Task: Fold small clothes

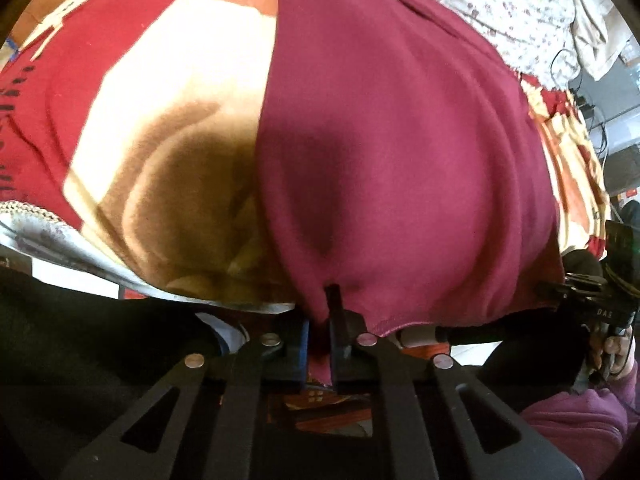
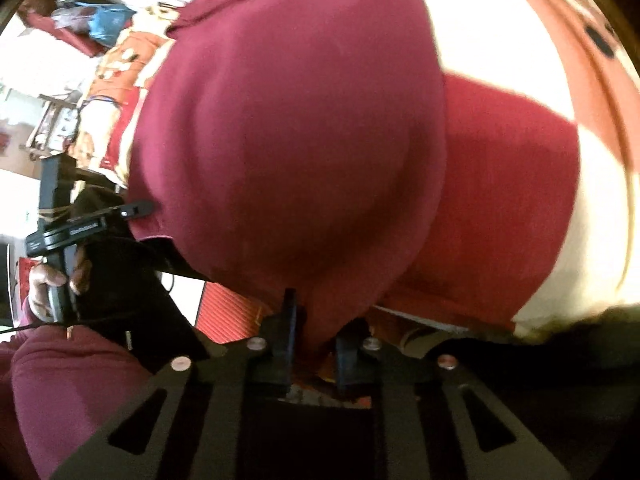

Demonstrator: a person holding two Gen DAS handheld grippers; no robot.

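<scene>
A maroon garment [image 1: 400, 140] [image 2: 300, 120] lies spread on a red, cream and orange blanket [image 1: 120, 100] [image 2: 500, 180]. My left gripper [image 1: 320, 312] is shut on the near hem at the garment's left corner, with cloth bunched between the pads. My right gripper [image 2: 318, 328] is shut on the same hem at the right corner, also with a fold of cloth pinched in it. Each view shows the other gripper at the far corner of the hem: the right one [image 1: 572, 284], the left one [image 2: 138, 210]. The garment's far end runs out of sight at the top.
A floral sheet [image 1: 500, 0] lies beyond the blanket. Cables and dark floor [image 1: 600, 120] show past the bed's right side. Bags and clutter [image 2: 108, 20] sit off to the left. A hand [image 2: 48, 280] in a maroon sleeve [image 2: 60, 380] grips the left handle.
</scene>
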